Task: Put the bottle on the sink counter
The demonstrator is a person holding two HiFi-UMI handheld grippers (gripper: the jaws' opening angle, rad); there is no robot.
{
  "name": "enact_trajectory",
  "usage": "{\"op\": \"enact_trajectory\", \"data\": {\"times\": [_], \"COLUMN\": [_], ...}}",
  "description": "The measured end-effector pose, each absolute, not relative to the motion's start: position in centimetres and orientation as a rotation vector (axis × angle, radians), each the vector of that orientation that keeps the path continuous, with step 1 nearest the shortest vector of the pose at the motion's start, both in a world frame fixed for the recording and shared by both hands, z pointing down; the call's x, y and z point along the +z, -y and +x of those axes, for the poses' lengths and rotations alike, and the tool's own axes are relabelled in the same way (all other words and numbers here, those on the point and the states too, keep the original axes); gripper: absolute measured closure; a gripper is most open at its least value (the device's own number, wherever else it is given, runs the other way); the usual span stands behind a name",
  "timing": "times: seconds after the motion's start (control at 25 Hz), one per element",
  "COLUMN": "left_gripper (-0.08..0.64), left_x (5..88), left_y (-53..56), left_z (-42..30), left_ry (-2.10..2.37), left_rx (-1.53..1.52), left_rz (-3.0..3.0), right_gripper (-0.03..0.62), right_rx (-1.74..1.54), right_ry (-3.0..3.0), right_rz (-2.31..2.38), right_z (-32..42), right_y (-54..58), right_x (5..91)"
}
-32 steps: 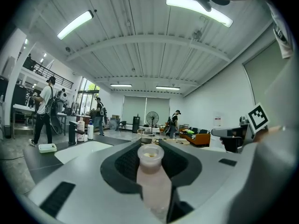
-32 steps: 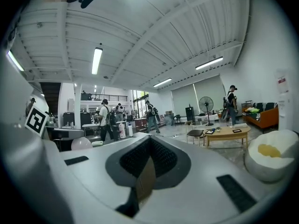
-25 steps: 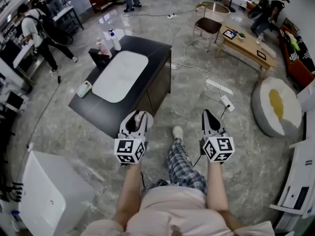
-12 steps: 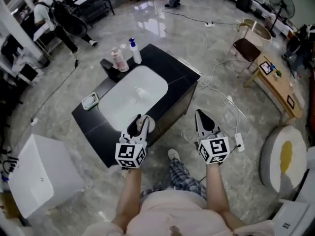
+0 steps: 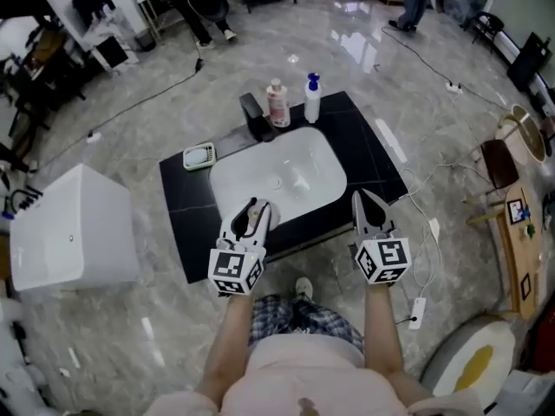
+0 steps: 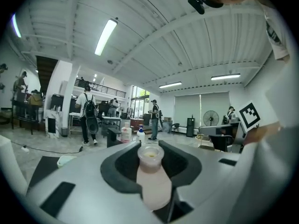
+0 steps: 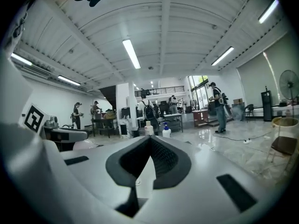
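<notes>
My left gripper (image 5: 251, 210) is shut on a pale pink bottle (image 5: 257, 223) with an open neck. In the left gripper view the bottle (image 6: 152, 178) stands upright between the dark pads. My right gripper (image 5: 360, 200) is shut and holds nothing; its tips meet in the right gripper view (image 7: 149, 139). Both hover level over the near edge of the black sink counter (image 5: 186, 224), which has a white basin (image 5: 279, 178).
At the counter's far edge stand a pink bottle (image 5: 277, 104), a blue-capped white bottle (image 5: 312, 99) and a black tap (image 5: 254, 116). A green soap dish (image 5: 199, 156) lies at its left. A white cabinet (image 5: 74, 228) stands left; cables and a power strip (image 5: 418, 312) lie right.
The view has swung round, so the sink counter now lies straight ahead, square to both grippers. Both grippers moved to its near edge. The bottle stays in the left gripper.
</notes>
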State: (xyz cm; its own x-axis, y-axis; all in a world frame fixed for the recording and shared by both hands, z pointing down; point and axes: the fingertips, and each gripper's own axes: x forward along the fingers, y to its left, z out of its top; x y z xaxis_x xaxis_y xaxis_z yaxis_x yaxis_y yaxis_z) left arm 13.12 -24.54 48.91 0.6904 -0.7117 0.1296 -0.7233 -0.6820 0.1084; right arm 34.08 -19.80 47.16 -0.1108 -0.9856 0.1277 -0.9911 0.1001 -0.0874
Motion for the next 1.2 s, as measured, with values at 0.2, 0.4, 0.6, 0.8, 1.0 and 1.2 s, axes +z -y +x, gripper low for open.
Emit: {"op": "enact_trajectory", "data": {"times": [0.2,0.4,0.6,0.8,1.0,1.2], "left_gripper": [0.428,0.427,0.428,0.427,0.428,0.428], "left_x": [49.0,48.7,48.7,49.4,50.3,52.1], "left_y": [26.7,28.2,29.7,31.1,34.1,38.7], "left_z": [10.2,7.3,4.1,0.4,-3.8,-8.2], "left_ry": [1.310,1.402,1.486,1.566,1.671,1.761], "left_rx": [0.104,0.112,0.110,0.109,0.092,0.083], "left_rz": [2.677,2.634,2.585,2.521,2.443,2.363], "right_gripper": [0.577,0.577,0.577,0.577,0.577,0.577], "right_rx": [0.242,0.247,0.258,0.273,0.265,0.291], "right_ry": [2.417,2.502,2.575,2.664,2.760,2.798], "right_rz": [1.923,1.816,1.691,1.532,1.346,1.206], "right_z": [30.5,26.8,22.3,16.3,8.7,1.2], "right_y": [24.2,27.1,29.5,31.9,35.6,40.8], "right_x": [47.2,46.8,46.9,47.4,47.8,50.1]}}
